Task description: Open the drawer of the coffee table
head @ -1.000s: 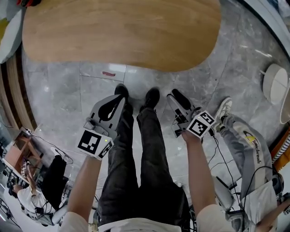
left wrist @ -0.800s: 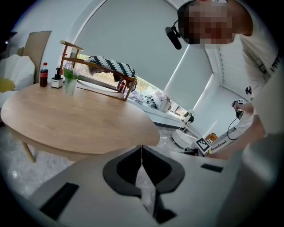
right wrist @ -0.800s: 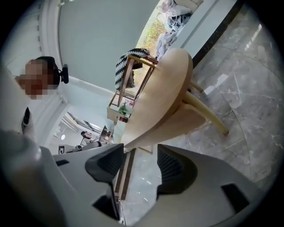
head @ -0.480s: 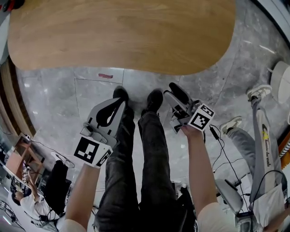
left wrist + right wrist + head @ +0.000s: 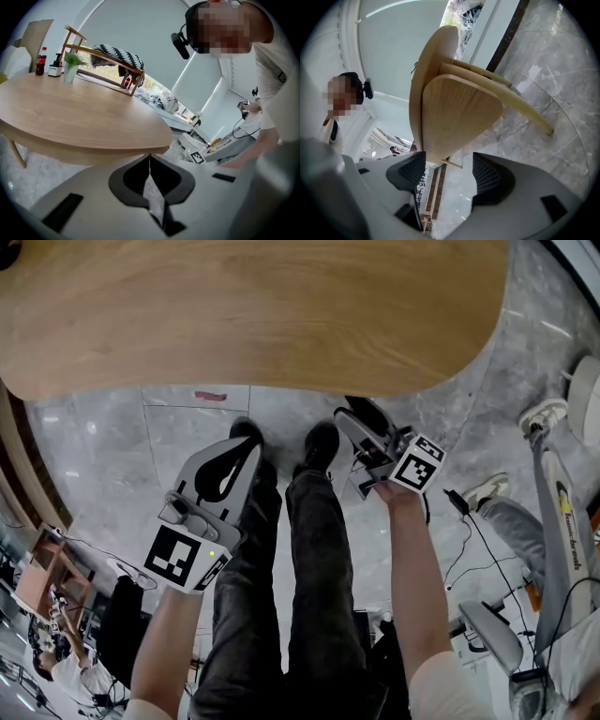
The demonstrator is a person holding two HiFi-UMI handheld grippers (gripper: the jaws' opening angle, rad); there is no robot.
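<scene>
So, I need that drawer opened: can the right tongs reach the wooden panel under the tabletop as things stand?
Probably yes. The right tongs, which have just been opening and hold nothing, face the panel under the tabletop; nothing stands between them.

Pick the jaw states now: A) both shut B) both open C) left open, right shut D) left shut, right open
D: the left gripper has its jaws meeting at the tips; the right gripper has its jaws wide apart, having just been opening, with nothing between them.
</scene>
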